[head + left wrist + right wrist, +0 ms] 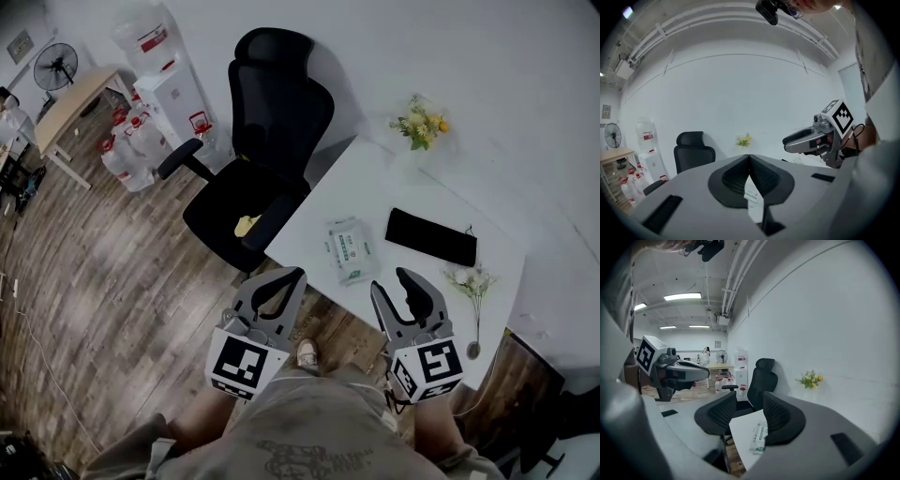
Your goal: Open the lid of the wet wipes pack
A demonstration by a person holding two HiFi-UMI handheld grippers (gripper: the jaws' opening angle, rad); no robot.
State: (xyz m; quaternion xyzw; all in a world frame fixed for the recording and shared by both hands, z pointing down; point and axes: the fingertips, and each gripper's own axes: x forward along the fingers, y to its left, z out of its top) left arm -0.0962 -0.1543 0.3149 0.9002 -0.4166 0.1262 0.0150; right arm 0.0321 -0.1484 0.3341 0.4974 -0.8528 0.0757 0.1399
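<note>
The wet wipes pack, white with a green label, lies flat near the front edge of the white table, lid down. Both grippers hover short of that edge, above the person's legs, neither touching the pack. My left gripper sits left of the pack with its fingertips meeting and nothing held. In the left gripper view the pack shows through the gap below the closed tips of the left gripper. My right gripper stands open and empty just below-right of the pack. The right gripper view shows the pack between and beyond the spread jaws of the right gripper.
A black flat case lies right of the pack. Yellow flowers stand at the table's far side, a pale sprig at its right. A black office chair crowds the table's left edge. Water bottles and a dispenser stand beyond.
</note>
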